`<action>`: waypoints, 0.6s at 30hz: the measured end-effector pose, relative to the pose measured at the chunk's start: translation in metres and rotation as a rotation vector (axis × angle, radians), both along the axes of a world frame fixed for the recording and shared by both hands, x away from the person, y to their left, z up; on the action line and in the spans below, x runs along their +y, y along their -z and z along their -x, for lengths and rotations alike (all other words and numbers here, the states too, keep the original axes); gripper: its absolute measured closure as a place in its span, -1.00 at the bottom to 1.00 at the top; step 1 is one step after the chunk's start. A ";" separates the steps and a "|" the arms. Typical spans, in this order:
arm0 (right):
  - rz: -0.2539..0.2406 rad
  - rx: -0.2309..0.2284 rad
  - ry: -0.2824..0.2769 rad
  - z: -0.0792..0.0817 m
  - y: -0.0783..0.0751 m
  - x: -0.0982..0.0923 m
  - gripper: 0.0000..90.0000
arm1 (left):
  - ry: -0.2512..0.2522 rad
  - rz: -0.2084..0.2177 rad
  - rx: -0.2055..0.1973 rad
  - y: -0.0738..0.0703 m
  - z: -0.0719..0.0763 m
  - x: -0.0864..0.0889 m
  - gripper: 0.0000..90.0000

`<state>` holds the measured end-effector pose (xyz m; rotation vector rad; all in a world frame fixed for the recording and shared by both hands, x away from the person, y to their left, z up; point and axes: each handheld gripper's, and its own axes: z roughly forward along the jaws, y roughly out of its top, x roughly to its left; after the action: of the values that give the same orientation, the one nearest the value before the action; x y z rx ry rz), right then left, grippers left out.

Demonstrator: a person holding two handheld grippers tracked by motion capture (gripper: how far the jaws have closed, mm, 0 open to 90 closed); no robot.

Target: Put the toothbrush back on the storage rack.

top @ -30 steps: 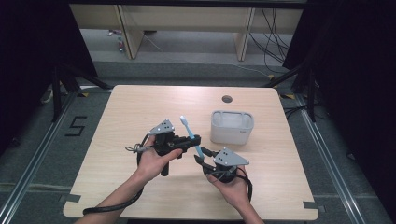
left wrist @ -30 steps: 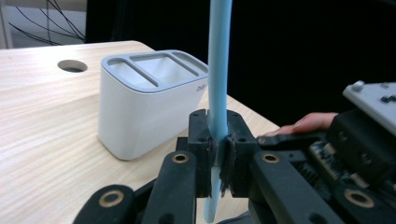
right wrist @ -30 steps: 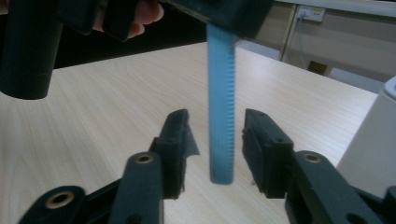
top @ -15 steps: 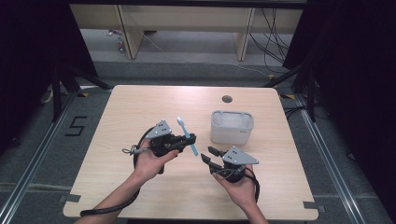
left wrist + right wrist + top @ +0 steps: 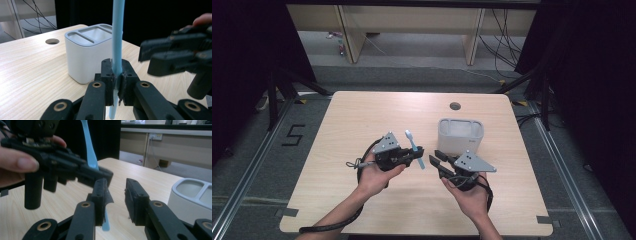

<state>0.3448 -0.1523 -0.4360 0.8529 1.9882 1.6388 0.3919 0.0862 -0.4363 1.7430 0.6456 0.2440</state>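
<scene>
High view had your two hands low over the near half of the bench point(image 5: 362, 115), with a white holder point(image 5: 460, 136) standing upright just beyond your right gripper point(image 5: 435, 160) and a round hole point(image 5: 455, 106) in the benchtop farther back, well apart from both hands. Nothing lay between the two grippers except the light-blue toothbrush point(image 5: 414, 148), which your left gripper point(image 5: 418, 156) held clamped by the handle, off the bench surface. From above, its long axis ran away from you, leaning slightly left, with the brush head at the far end and the handle tip at the near end, close to the right gripper's tips. Left gripper view showed the pads pressed tight on the handle point(image 5: 117, 50), the blue shaft rising straight up between them and a short stub hanging below; the holder point(image 5: 87, 55) stood behind it to the left, its slotted grey top in sight, and the right gripper point(image 5: 150, 58) hovered blurred at the right. Right gripper view showed your right gripper point(image 5: 116, 195) with its jaws apart and nothing pinched; they had just been closing, and the toothbrush's lower end point(image 5: 106, 222) hung beside the left pad rather than between the two. The holder's rim point(image 5: 192, 187) sat at the right edge there.
</scene>
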 end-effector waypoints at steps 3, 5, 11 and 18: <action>-0.014 -0.025 -0.001 0.000 -0.005 0.002 0.56 | 0.000 -0.007 -0.003 0.002 0.001 -0.002 0.84; -0.025 -0.025 -0.012 0.000 -0.008 0.003 0.56 | 0.002 -0.012 -0.008 0.003 0.001 -0.004 0.84; -0.013 -0.057 -0.012 0.000 -0.015 0.009 0.55 | 0.012 -0.035 -0.016 0.006 0.004 -0.009 0.84; -0.025 -0.038 -0.038 -0.003 -0.015 0.017 0.55 | 0.025 -0.057 -0.022 0.007 0.006 -0.015 0.84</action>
<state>0.3475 -0.1352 -0.4206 0.7914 1.9734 1.6922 0.3862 0.0708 -0.4434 1.7995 0.6061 0.2664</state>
